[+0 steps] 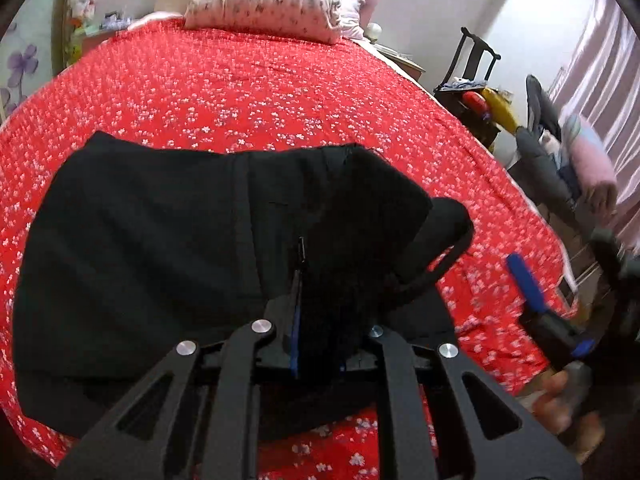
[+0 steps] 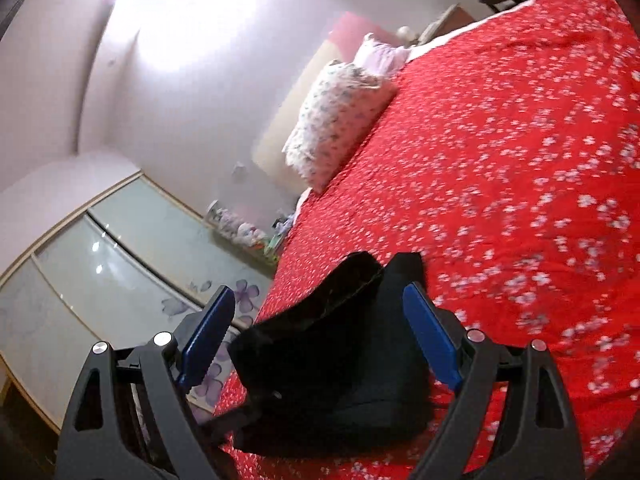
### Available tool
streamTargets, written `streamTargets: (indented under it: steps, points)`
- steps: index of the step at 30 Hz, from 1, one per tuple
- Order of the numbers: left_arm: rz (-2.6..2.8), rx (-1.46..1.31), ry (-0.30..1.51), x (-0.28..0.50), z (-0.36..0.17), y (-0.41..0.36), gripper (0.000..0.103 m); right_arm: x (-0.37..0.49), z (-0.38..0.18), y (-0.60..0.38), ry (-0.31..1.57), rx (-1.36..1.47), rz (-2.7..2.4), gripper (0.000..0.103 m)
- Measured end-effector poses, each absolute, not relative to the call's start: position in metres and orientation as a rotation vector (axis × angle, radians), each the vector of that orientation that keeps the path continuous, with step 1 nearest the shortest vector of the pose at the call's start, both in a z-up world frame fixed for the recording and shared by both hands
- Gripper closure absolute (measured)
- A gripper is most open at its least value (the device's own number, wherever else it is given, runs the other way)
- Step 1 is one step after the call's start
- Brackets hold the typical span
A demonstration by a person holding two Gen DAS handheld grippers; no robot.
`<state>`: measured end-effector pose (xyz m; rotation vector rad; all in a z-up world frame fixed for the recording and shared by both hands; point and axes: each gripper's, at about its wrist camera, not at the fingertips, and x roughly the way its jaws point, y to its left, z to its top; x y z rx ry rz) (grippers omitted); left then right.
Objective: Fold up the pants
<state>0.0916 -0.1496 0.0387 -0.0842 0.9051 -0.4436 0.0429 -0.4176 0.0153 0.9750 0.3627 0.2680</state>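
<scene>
Black cloth, soft and matte, is what the left tongs pinch: their blue-padded fingers are closed tight on a bunched fold of the pants, angled steeply down toward the bed. The right tongs point almost level and are rolled to one side, jaws spread wide with nothing between the pads; in the left wrist view they show blurred near the bed's right edge, a hand gripping the handle below. The pants lie in a loose, partly doubled heap near the foot edge of the bed, one gathered end raised to the left tongs. Beyond the heap the red quilted bedspread with small white blossoms runs bare up to a floral pillow at the head edge. A dark chair stands past the right edge, glossy wardrobe doors past the left.
</scene>
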Motion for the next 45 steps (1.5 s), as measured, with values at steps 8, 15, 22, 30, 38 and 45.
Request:
streamTargets:
  steps: [8,15,22,30,38,45]
  points:
    - [-0.457,0.070,0.773,0.073,0.071,-0.182,0.091,0.040,0.005,-0.434,0.350,1.027,0.227,0.015]
    - [-0.414,0.239,0.773,0.058,0.026,-0.215,0.088,0.039,0.004,-0.439,0.349,1.006,0.199,0.015]
    - [-0.456,0.281,0.734,0.030,0.033,-0.212,0.068,0.040,0.002,-0.441,0.359,1.008,0.192,0.015]
    - [-0.493,-0.038,0.557,0.014,0.078,-0.120,0.010,0.033,0.017,-0.431,0.279,0.956,0.291,0.015]
    - [-0.368,-0.206,0.645,0.061,0.059,-0.060,0.006,0.054,0.036,-0.348,0.408,0.684,0.650,0.015]
    - [-0.319,-0.163,0.751,0.064,0.010,-0.054,0.006,0.080,-0.015,-0.350,0.671,0.766,0.485,0.022]
